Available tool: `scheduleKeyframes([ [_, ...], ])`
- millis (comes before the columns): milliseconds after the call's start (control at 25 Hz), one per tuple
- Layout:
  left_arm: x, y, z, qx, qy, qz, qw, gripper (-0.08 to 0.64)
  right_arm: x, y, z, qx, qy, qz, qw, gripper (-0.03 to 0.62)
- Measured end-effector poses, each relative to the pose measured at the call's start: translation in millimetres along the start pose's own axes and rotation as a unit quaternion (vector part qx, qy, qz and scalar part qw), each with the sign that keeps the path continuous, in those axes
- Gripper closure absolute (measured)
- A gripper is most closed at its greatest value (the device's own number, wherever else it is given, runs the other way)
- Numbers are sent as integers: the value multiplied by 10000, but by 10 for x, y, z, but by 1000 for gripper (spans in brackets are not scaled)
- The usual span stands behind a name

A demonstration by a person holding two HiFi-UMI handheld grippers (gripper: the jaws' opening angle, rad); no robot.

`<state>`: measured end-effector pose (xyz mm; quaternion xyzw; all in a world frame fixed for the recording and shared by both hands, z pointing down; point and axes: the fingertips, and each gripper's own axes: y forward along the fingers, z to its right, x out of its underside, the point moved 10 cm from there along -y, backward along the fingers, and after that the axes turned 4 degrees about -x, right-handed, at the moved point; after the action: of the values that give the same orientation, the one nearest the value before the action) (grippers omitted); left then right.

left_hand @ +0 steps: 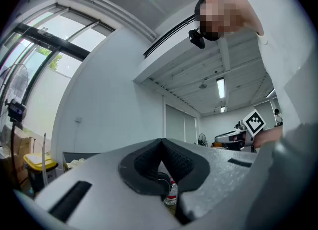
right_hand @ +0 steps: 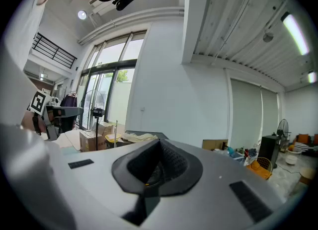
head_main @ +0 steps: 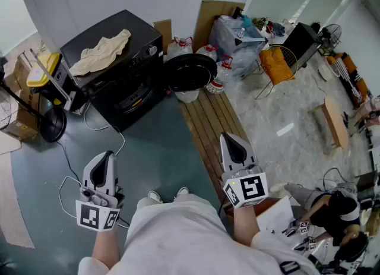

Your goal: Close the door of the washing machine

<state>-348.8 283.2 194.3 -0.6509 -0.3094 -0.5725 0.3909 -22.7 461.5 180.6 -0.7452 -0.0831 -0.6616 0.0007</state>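
The black washing machine (head_main: 119, 66) stands at the upper left of the head view, a beige cloth (head_main: 101, 51) lying on its top. Its round dark door (head_main: 190, 72) is swung open to the machine's right side. My left gripper (head_main: 107, 157) hovers over the grey floor near my feet, well short of the machine, its jaws shut and empty. My right gripper (head_main: 233, 140) is held above the wooden slats, also shut on nothing. In the left gripper view the jaw tips (left_hand: 160, 142) meet. The right gripper view shows closed tips (right_hand: 159, 142) with the cloth-topped machine (right_hand: 141, 135) beyond.
A slatted wooden platform (head_main: 208, 119) runs from the door toward me. Water bottles (head_main: 217, 81) and bags crowd behind the door. A yellow-lidded bin (head_main: 41, 69), a fan base (head_main: 50, 125) and floor cables (head_main: 71, 179) lie left. Another person (head_main: 332, 208) crouches at the lower right.
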Motion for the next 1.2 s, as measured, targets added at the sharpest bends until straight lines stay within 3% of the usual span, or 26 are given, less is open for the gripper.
scheduleKeyframes([
  [600, 42, 226, 327, 28, 43, -4, 10000, 555, 117, -112, 332, -125, 31, 43, 9999, 594],
  [960, 68, 452, 612, 10, 95, -56, 9999, 555, 277, -228, 776, -37, 134, 76, 9999, 592],
  [1040, 56, 496, 677, -10, 106, -80, 9999, 555, 287, -245, 926, -45, 143, -8, 9999, 444],
  [1200, 59, 557, 767, -62, 128, -166, 9998, 555, 307, -288, 1142, -42, 36, -120, 9999, 362],
])
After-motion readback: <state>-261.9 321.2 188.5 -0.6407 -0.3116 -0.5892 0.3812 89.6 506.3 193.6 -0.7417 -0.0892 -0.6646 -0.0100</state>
